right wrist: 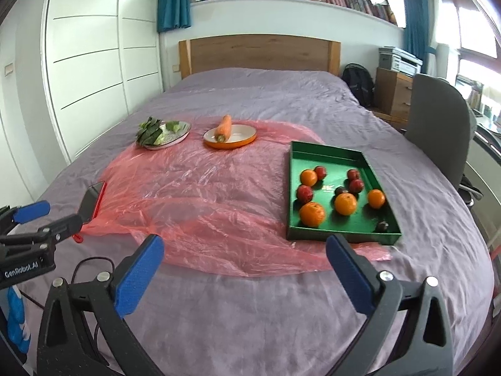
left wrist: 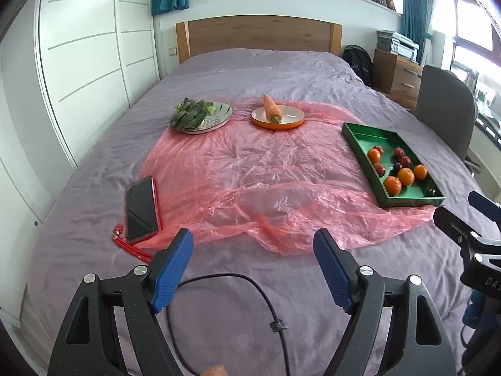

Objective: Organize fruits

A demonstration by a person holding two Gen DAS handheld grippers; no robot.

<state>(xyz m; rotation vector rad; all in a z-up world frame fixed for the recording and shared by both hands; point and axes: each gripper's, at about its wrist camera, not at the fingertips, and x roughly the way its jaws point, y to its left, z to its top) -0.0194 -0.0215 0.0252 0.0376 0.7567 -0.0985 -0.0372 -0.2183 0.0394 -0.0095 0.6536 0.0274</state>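
Both hand-held grippers, left and right, gape empty; green tray apparently runs lengthwise toward the headboard.

Phone on purple bedspread (red strap attached); grey chair beside

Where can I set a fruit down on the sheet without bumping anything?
The pink plastic sheet is bare between the orange plate, the green tray and the phone. The tray's far end is bare; its near half is crowded with fruit. The leafy greens plate is nearly full.
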